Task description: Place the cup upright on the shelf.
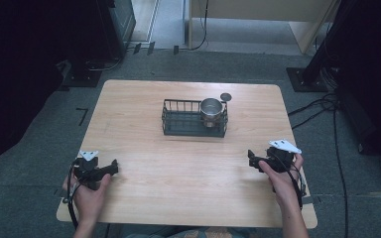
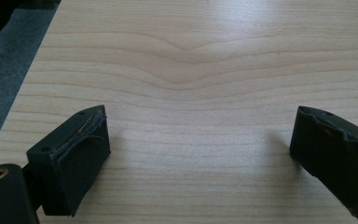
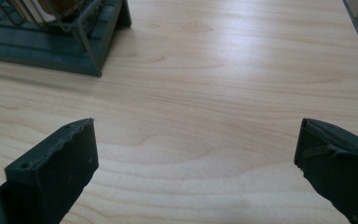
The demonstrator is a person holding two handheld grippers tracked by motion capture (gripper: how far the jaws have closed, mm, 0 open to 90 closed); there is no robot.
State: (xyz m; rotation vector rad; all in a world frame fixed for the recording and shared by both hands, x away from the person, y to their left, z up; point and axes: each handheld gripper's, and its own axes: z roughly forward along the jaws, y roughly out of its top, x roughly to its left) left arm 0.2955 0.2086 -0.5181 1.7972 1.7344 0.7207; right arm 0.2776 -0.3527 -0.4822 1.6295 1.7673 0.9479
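Left gripper (image 1: pixel 110 169): jaws wide apart, empty, low at near-left table (image 1: pixel 144 198) edge | right gripper (image 1: pixel 252 157): same, near-right | metal cup (image 1: pixel 211 111): upright in wire basket's (image 1: pixel 170 124) right end, mid-table | likely rest pose, reach clear.
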